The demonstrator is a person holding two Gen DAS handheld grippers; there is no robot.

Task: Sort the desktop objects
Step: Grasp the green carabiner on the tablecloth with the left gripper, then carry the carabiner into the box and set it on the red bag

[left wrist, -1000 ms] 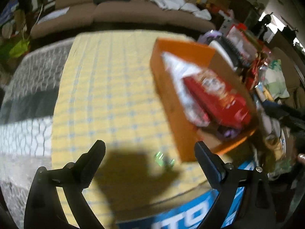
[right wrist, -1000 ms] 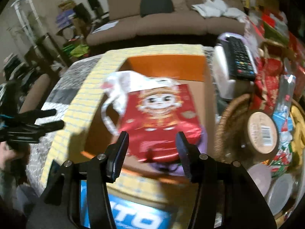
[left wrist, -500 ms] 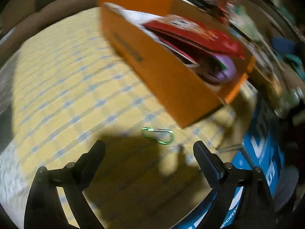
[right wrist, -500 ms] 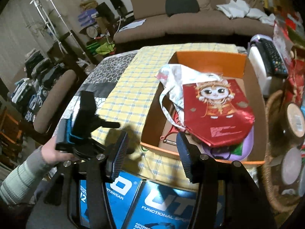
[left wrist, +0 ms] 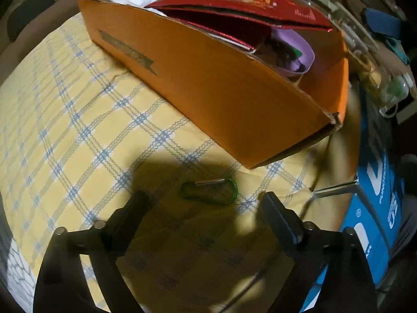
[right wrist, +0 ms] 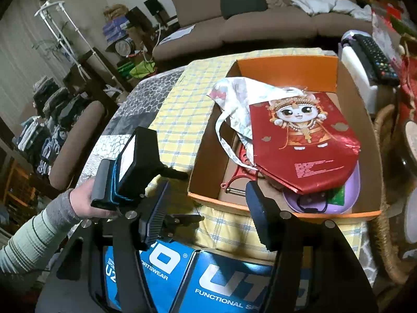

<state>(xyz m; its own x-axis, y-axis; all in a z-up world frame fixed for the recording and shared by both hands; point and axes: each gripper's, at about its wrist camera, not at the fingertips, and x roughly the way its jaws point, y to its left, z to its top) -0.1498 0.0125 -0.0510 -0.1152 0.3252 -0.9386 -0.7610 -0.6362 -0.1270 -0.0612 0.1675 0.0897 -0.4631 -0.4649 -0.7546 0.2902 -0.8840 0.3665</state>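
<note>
Left gripper [left wrist: 204, 202] is low over the cloth, fingers spread wide, nothing between the pads. Green carabiner [left wrist: 209, 188] lies flat on the yellow tablecloth [left wrist: 78, 120], just ahead of the fingertips and roughly centred in the gap, not touching either one. It's a small metal loop, pear-shaped, green body with a bare silver gate along the top side. It sits in the gripper's shadow, near the front corner of the orange box [left wrist: 208, 83].

Cloth is woven yellow with blue-and-white check lines, slightly wrinkled by the box. Box is orange cardboard, low-walled and open-topped, with a strip of tape on the long side wall; its near corner is torn. Inside I see a glossy red gift bag [right wrist: 302, 140] with a cartoon cat print, lying flat on top, a white fabric bag [right wrist: 234, 104] with loose handles under it, and a lilac plastic dish [right wrist: 346, 195] at the near end.

Right gripper [right wrist: 208, 210] is held above the table's near edge, fingers apart and empty; ribbed pad visible on the left finger. From that view the left unit shows as a black block in the person's hand [right wrist: 83, 203], grey ribbed cuff. Blue printed cartons [right wrist: 221, 279] sit below the table edge. Wicker basket [right wrist: 385, 208] is to the right of the box.
</note>
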